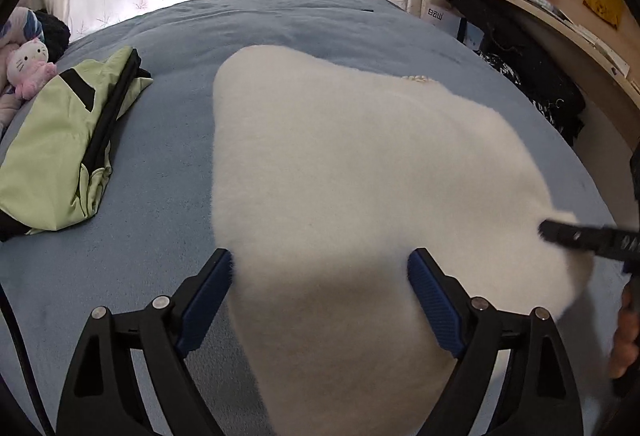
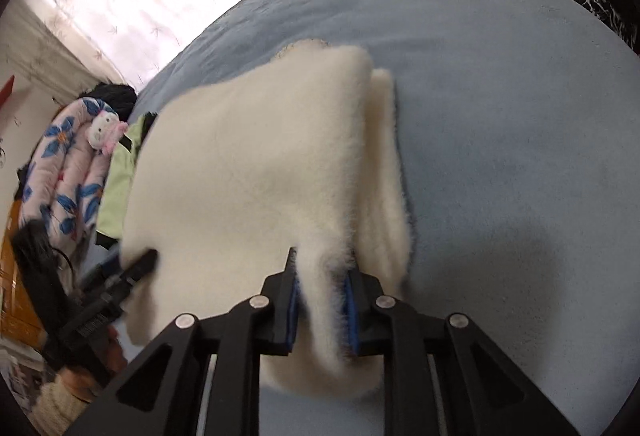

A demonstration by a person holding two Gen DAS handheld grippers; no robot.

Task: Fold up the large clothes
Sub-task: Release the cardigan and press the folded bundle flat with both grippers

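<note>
I had the right gripper (image 2: 322,276) clamped on the white fleece garment's (image 1: 340,163) near edge on the blue bed (image 1: 168,155), left gripper (image 1: 320,268) wide apart, needing a matching corner bite before lifting evenly.

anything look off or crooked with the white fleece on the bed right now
Slightly. In the right wrist view the white fleece is folded unevenly: a lower layer sticks out past the top layer's edge. The right gripper is shut on its near edge; the left gripper is open over it. No damage shows.
</note>
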